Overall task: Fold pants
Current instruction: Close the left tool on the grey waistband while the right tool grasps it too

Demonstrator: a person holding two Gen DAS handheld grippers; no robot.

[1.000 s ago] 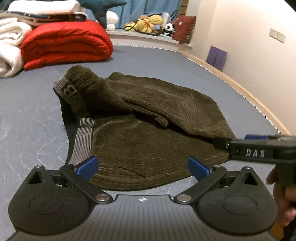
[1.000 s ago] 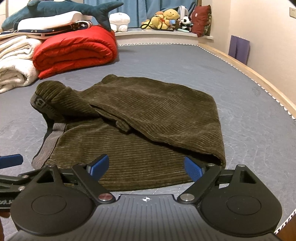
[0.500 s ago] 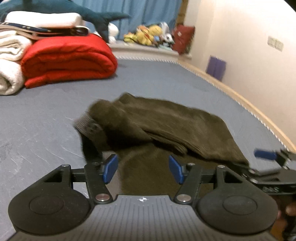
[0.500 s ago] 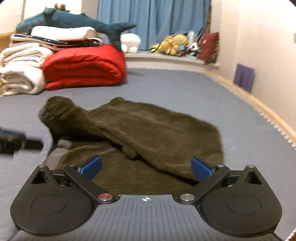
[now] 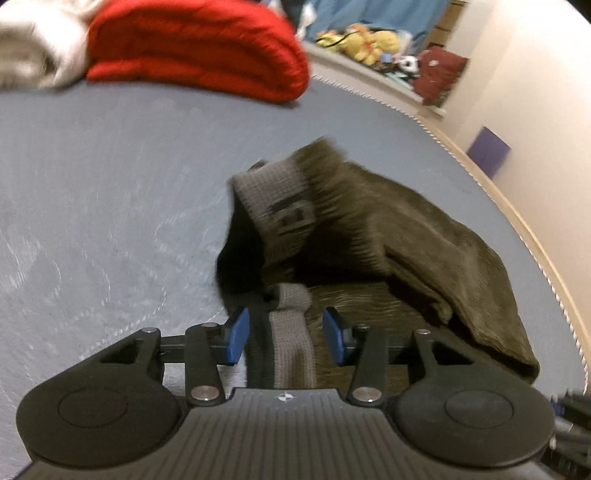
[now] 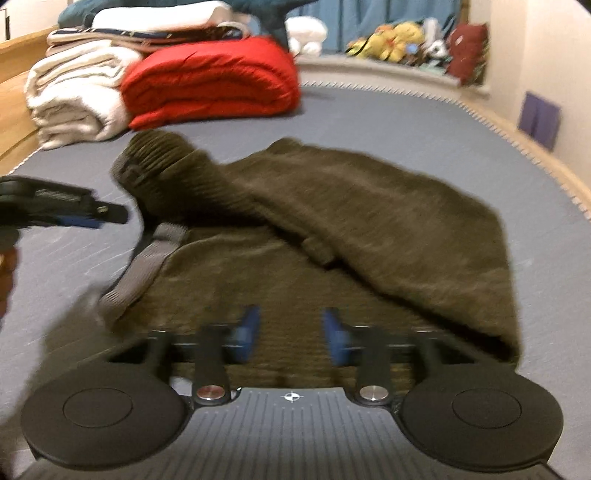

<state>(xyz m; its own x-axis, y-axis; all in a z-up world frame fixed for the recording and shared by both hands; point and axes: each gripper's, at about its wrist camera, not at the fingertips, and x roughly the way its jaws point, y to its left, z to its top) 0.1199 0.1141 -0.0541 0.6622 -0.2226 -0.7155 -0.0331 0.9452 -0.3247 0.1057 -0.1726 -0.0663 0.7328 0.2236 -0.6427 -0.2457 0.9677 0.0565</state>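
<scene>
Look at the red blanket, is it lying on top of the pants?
No, the red blanket lies folded farther back on the bed, with bare bed between it and the pants.

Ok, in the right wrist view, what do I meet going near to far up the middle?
right gripper → pants → bare grey mattress → window ledge with stuffed toys → blue curtain.

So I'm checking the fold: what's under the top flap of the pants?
Under the folded-over flap of the pants lies a lower corduroy layer with the grey waistband at its left edge. Whatever sits deeper beneath the flap is covered.
</scene>
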